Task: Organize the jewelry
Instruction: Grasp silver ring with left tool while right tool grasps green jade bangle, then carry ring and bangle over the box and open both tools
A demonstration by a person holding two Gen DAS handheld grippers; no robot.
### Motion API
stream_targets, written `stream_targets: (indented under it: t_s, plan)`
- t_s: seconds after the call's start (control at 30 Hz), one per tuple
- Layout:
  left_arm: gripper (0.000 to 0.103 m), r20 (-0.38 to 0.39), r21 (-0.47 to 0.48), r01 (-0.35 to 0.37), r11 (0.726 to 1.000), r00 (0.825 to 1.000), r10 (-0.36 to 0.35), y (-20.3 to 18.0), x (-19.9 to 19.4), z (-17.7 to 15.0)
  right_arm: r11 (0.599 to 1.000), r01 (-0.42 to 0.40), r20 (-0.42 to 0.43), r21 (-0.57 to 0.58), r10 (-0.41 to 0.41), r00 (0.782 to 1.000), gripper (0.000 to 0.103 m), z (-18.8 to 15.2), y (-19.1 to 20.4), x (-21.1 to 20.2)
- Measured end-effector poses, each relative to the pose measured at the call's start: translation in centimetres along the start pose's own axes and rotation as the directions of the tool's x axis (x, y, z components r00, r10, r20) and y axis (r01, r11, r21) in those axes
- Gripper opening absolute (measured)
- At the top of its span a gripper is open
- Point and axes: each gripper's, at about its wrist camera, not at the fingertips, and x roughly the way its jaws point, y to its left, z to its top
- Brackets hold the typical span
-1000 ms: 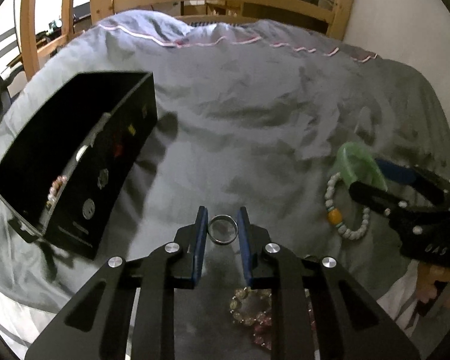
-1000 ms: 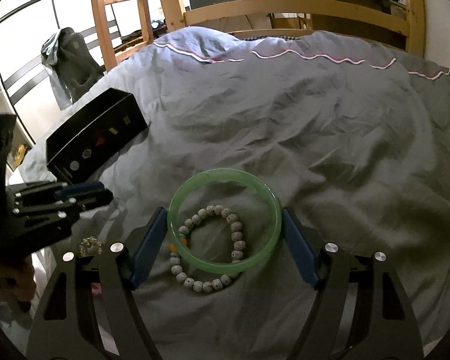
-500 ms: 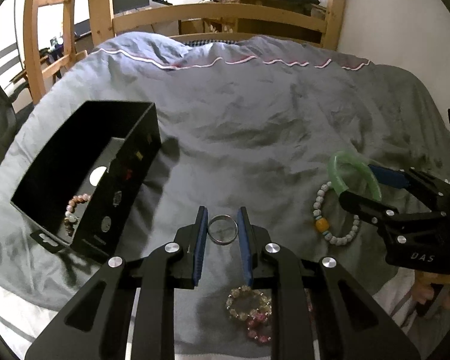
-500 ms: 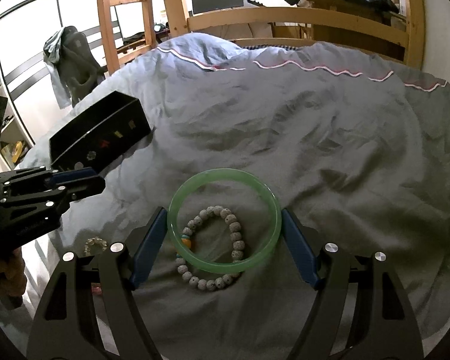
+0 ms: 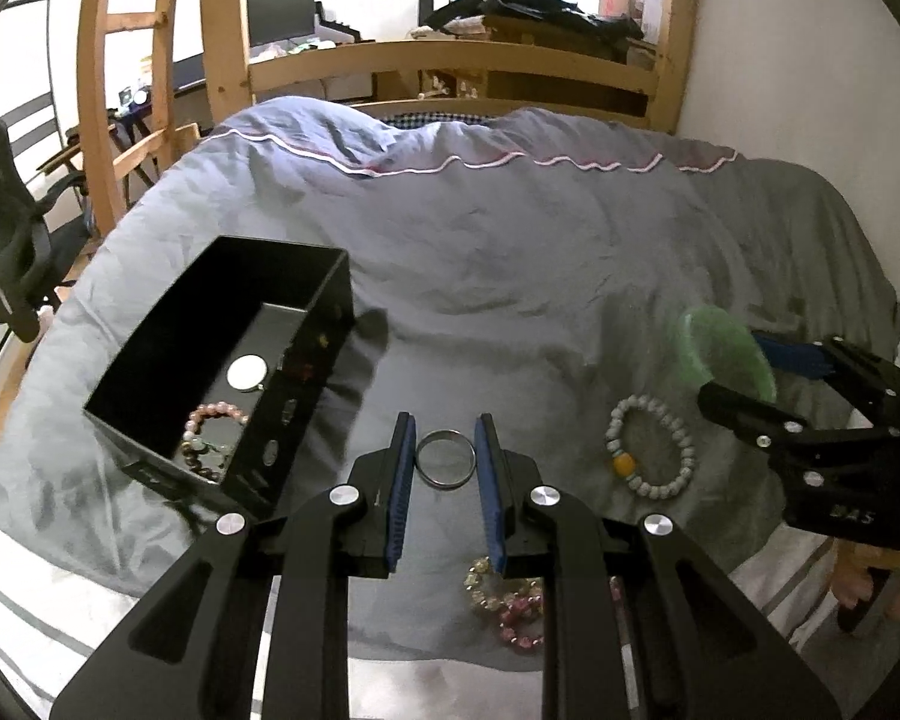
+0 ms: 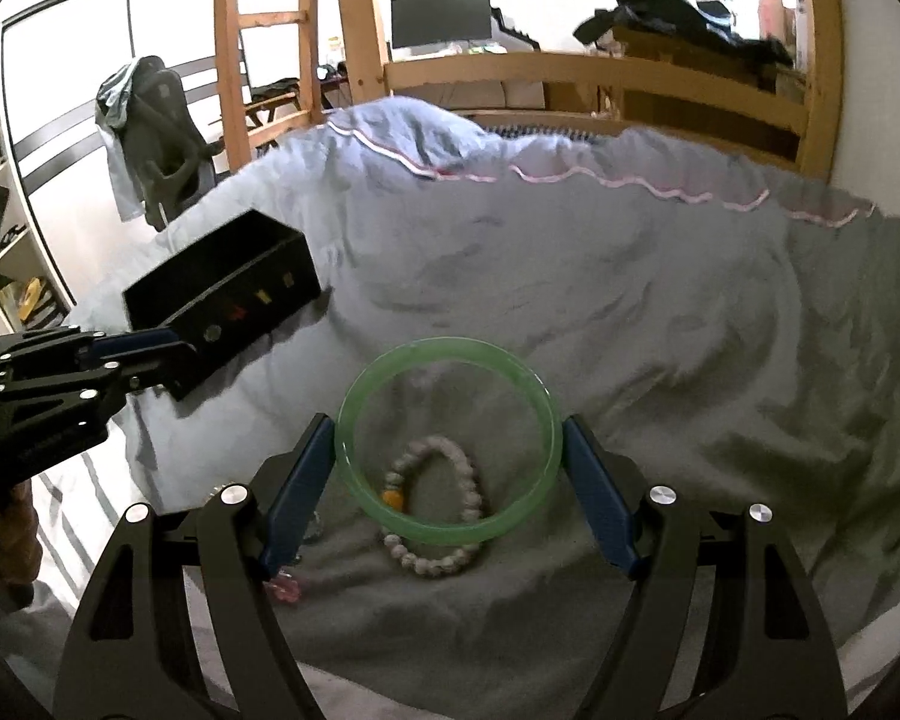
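On the grey quilt (image 5: 510,276), the open black rectangular jewelry box (image 5: 168,354) lies left, its long axis running away toward the wooden bed frame. Right of it, the left gripper (image 5: 445,456) pinches a thin silver metal ring (image 5: 445,459). Farther right, past the white beaded bracelet (image 5: 651,447), the right gripper (image 6: 449,441) clamps a translucent green jade bangle (image 6: 450,354). Bare quilt stretches beyond the box.

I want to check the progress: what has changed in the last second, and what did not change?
Both grippers rose from the bed with their loads: the left gripper carrying the metal ring, the right gripper the green bangle. Both grips stayed clamped. The white bead bracelet, pink bracelet and black box stayed put.
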Motion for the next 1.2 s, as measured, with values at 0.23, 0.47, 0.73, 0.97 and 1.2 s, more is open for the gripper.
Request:
stream_targets:
  t_s: [0.23, 0.47, 0.73, 0.97, 1.2]
  plan:
    - [0.02, 0.023, -0.032, -0.01, 0.999, 1.0, 0.011, 1.2, -1.3, 0.8, 1.0, 0.005, 0.021, -0.017, -0.004, 1.0, 0.075, 1.3, 0.8, -1.3]
    - [0.02, 0.056, -0.047, -0.021, 0.999, 0.998, 0.024, 2.4, -2.3, 1.7, 0.999, 0.005, 0.033, -0.053, -0.003, 0.999, 0.075, 2.6, 2.4, -1.5]
    - [0.02, 0.086, -0.058, -0.032, 0.998, 0.996, 0.037, 4.0, -3.5, 2.7, 0.994, -0.002, 0.051, -0.112, 0.007, 0.999, 0.075, 4.4, 5.3, -1.4]
    - [0.02, 0.116, -0.083, -0.043, 0.996, 0.992, 0.052, 5.9, -4.2, 3.6, 0.989, -0.006, 0.055, -0.149, 0.015, 0.998, 0.075, 6.0, 7.5, -0.9]
    - [0.02, 0.124, -0.095, -0.046, 0.994, 0.991, 0.058, 7.4, -3.5, 4.6, 0.98, -0.007, 0.043, -0.201, 0.016, 0.999, 0.075, 7.3, 9.9, 0.8]
